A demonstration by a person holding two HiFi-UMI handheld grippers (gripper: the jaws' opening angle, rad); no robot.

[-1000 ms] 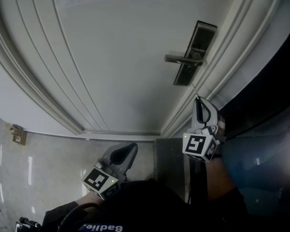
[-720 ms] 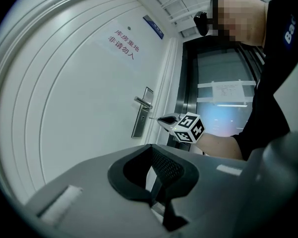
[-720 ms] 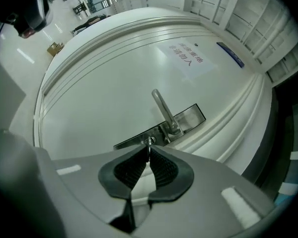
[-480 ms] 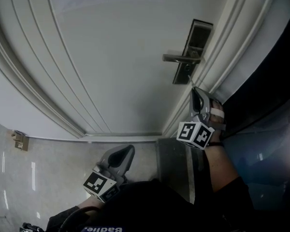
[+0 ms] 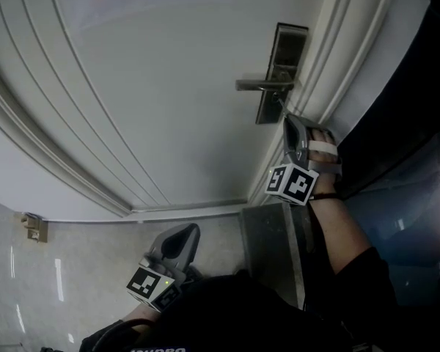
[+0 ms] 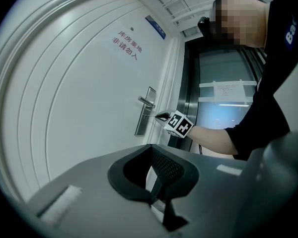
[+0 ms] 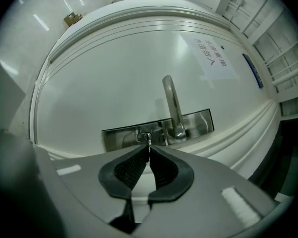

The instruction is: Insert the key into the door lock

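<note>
So my right gripper [image 5: 286,122] is up at the door [image 5: 169,94], pointing level at the steel lock plate [image 5: 281,72] near the door's edge. In the right gripper view the right gripper [image 7: 149,150] has both ribbed pads clenched on the key [image 7: 149,145], pinched right at the tips. The thin blade pokes out from them toward the plate. The end of the blade sits right on the round keyhole [image 7: 144,137], which is on the plate just beside the base of the lever handle [image 7: 173,103]. I honestly can't tell whether the tip is actually inside the slot or just touching its face, since the blade is tiny in the shot.

From the head view the lever handle [image 5: 260,86] sticks out sideways from the plate, and the right gripper's nose is just under it. Its marker cube [image 5: 290,184] sits at my wrist, well back from the lock.

My left gripper [image 5: 182,240] is hanging low by my body over the tiled floor [image 5: 59,270], well apart from the lock. In its own view the left gripper [image 6: 152,146] has its jaw tips closed together with nothing between them. Past them you can see the lock plate [image 6: 144,118] and the right gripper's marker cube [image 6: 179,124] at it.

There's a paper sign [image 7: 216,58] with red lettering stuck on the door, well away from the handle.
</note>
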